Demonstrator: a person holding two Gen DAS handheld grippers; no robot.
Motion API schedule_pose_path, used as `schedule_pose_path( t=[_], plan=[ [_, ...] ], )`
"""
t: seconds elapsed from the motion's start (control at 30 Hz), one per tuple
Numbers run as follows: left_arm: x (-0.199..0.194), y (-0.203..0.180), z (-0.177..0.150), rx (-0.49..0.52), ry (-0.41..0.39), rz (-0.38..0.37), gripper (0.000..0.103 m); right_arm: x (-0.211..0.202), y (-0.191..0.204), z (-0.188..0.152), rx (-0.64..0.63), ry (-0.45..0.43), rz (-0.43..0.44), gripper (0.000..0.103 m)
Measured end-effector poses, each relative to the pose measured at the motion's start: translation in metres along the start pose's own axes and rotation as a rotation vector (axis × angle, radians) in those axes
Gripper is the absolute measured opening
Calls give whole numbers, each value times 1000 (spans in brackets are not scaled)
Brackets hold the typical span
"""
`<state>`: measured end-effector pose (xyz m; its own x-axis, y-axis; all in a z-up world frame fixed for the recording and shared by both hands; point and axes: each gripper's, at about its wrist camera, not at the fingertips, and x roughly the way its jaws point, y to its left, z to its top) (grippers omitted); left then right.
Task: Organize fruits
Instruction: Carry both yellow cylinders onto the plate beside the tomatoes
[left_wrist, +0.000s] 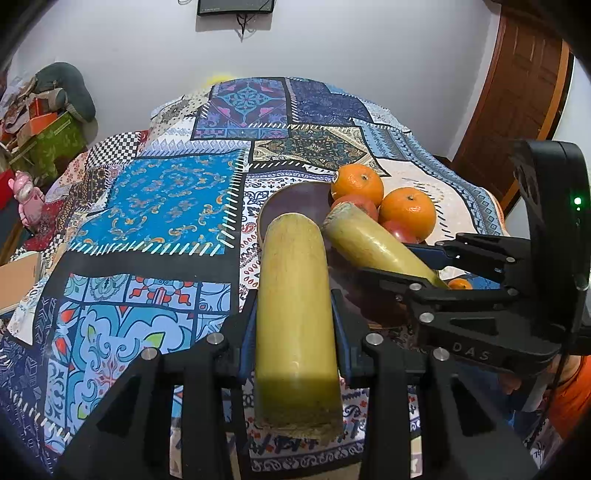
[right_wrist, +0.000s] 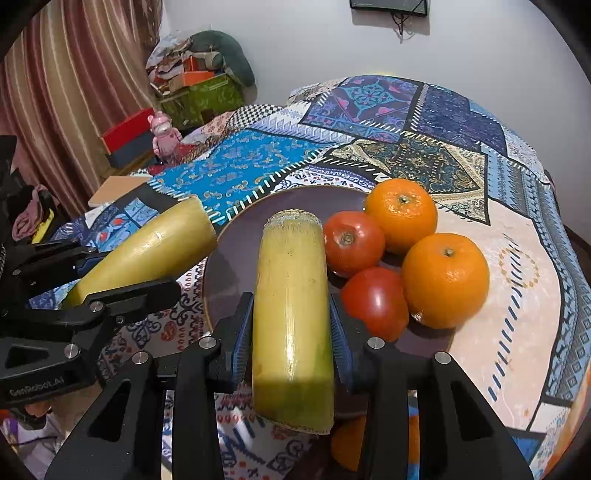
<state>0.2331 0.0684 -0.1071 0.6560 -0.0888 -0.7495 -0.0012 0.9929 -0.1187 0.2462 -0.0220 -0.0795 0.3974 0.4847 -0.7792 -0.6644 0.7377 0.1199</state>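
A smooth yellow-green cane segment (left_wrist: 295, 314) is clamped in the left tool (left_wrist: 295, 332), another cylindrical piece (right_wrist: 291, 314) in the right tool (right_wrist: 291, 332), over the glossy purple plate (right_wrist: 236, 258) on the patterned tabletop (right_wrist: 517, 295), beside dimpled oranges (right_wrist: 445, 280) and tomatoes (right_wrist: 352, 242).

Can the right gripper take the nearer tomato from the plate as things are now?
Probably not. The right gripper is already shut on a yellow-green stalk piece, so its jaws are full. The nearer tomato lies on the plate just beside it, uncovered, so the way would be free once the piece is put down.
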Motion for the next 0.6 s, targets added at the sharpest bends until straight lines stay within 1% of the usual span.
schedule_pose_path(
  t=[0.13,0.37,0.6],
  plan=[
    [5,3,1,-18,7,-10,36,6,0,4,-13,13,4,36],
    [14,7,5,-50,16,-33,36,13,0,9,-26,8,17,36],
    [22,5,10,-41,21,-10,36,18,0,9,-33,7,30,36]
  ],
)
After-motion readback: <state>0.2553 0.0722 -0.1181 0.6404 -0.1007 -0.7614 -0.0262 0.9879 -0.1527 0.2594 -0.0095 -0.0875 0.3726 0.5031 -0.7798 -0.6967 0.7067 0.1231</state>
